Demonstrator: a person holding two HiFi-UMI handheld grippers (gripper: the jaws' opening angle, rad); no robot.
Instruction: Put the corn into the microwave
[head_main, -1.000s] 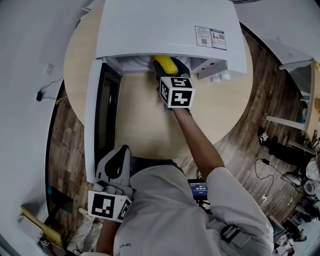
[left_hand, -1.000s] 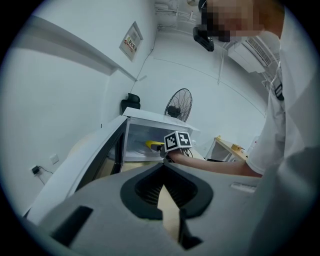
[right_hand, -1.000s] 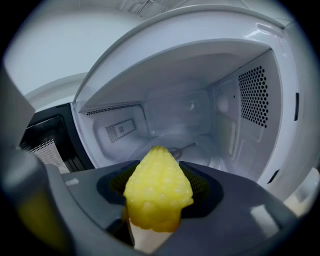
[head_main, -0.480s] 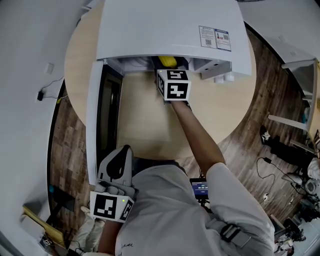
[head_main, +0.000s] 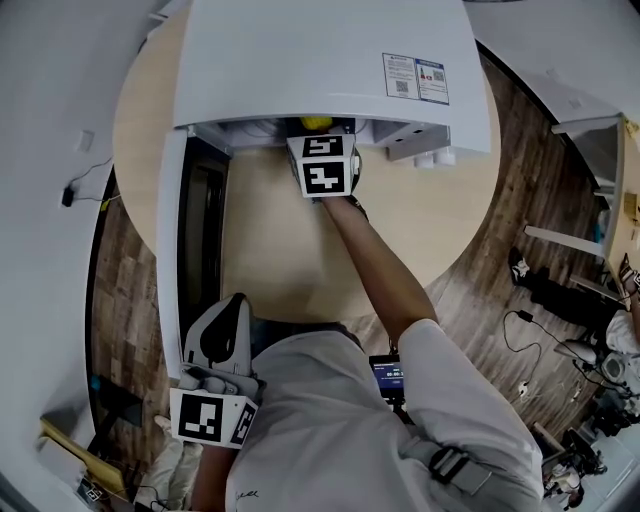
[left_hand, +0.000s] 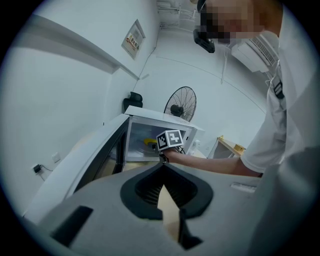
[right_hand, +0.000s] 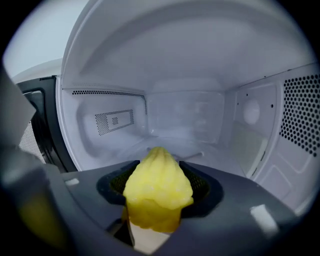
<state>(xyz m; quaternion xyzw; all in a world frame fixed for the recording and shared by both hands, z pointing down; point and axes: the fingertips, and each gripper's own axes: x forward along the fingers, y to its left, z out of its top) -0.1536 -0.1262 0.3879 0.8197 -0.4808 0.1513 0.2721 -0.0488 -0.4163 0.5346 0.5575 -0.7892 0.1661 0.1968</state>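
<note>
The yellow corn (right_hand: 157, 187) sits between the jaws of my right gripper (right_hand: 158, 172), which is shut on it with the tip pointing forward. It is at the mouth of the white microwave (head_main: 330, 60), whose bare cavity (right_hand: 185, 120) fills the right gripper view. In the head view only a bit of the corn (head_main: 317, 123) shows under the microwave's roof, ahead of the marker cube (head_main: 325, 165). My left gripper (head_main: 222, 340) hangs low by the person's body, jaws shut with nothing in them. From there I see the microwave (left_hand: 150, 135) and the corn (left_hand: 149, 142) inside.
The microwave door (head_main: 190, 230) stands swung open on the left, over the round wooden table (head_main: 290, 250). The cavity's perforated right wall (right_hand: 300, 110) is close by. A fan (left_hand: 180, 102) stands behind. Cables (head_main: 540, 330) lie on the wooden floor at right.
My right gripper has carried the corn forward under the microwave's roof, so less of it shows in the head view. The left gripper has stayed put.
</note>
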